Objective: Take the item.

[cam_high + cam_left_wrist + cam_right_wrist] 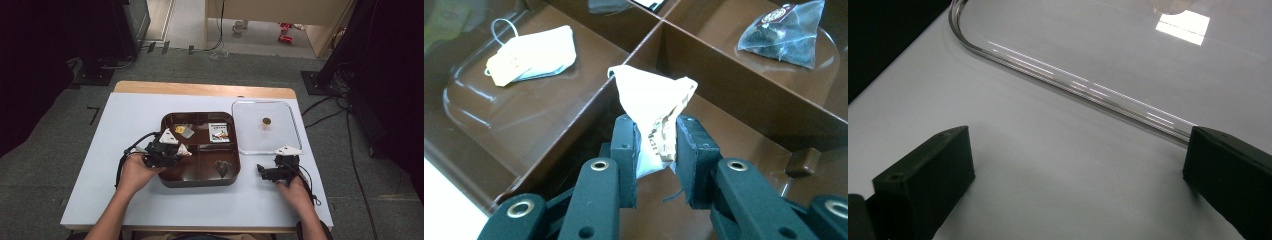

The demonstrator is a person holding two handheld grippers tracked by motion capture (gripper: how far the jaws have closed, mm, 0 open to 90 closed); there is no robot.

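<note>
White paper tea bag (pixel 651 107) pinched in the left gripper (pixel 655 145), just above the brown tray (pixel 200 181).

Step now, I think: picking the bag up out of the tray's near-left box, w/ the jaws squeezed tight on its lower half & the top poking out. Other stuff sits in the tray: a tagged tea bag (pixel 531 57) in the next box, a dark see-through bag (pixel 786 35) across the wall. Right gripper (pixel 274 172) rests on the table (pixel 135 110) w/ jaws wide, nothing in them, next to the clear lid (pixel 265 127). Next move prob needs a slow lift over the tray wall, keeping the squeeze so the thin paper doesn't slip or tear.
</note>
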